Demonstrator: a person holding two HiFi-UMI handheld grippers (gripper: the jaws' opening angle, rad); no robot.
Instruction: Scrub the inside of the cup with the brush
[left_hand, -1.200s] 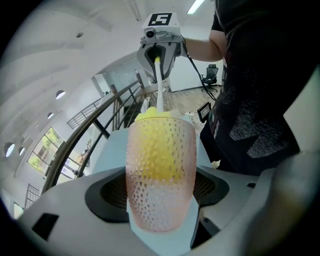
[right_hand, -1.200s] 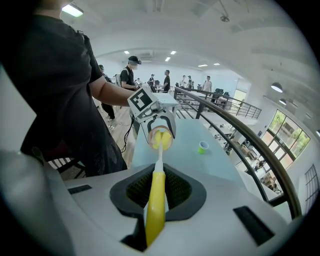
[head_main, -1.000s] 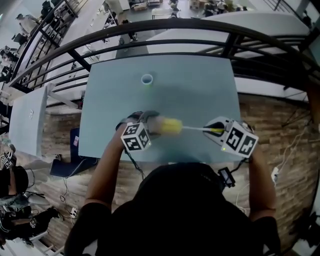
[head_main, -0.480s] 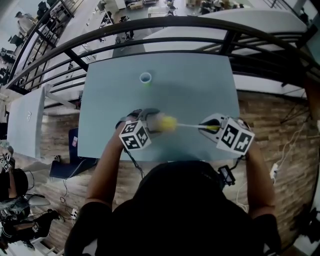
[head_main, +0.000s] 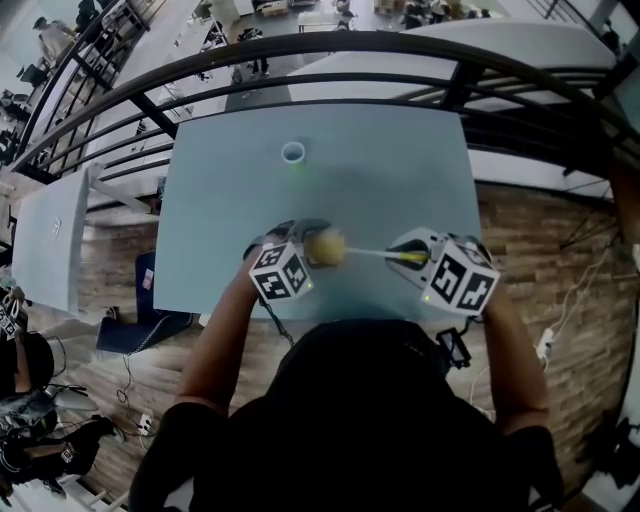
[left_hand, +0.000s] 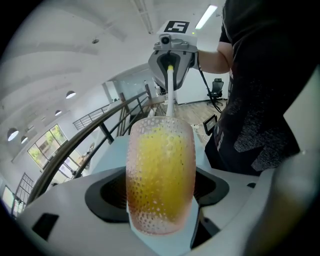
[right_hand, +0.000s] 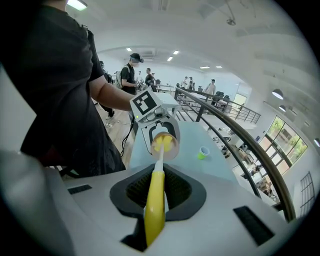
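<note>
The left gripper (left_hand: 161, 220) clamps the cup (left_hand: 160, 170) over the table's (head_main: 400, 170) near edge, while the right gripper (right_hand: 158, 200) pinches the brush (right_hand: 155, 186) handle (yellow), its head inside the cup.

1. Open tabletop (head_main: 400, 170) spreads from mid-table to the far edge.
2. A small green cup (head_main: 293, 153) stands there.
3. A railing (head_main: 330, 85) curves beyond, apparently close.
4. The brush (head_main: 372, 254) spans the gap between the left gripper (head_main: 314, 243) and the right gripper (head_main: 408, 257).
</note>
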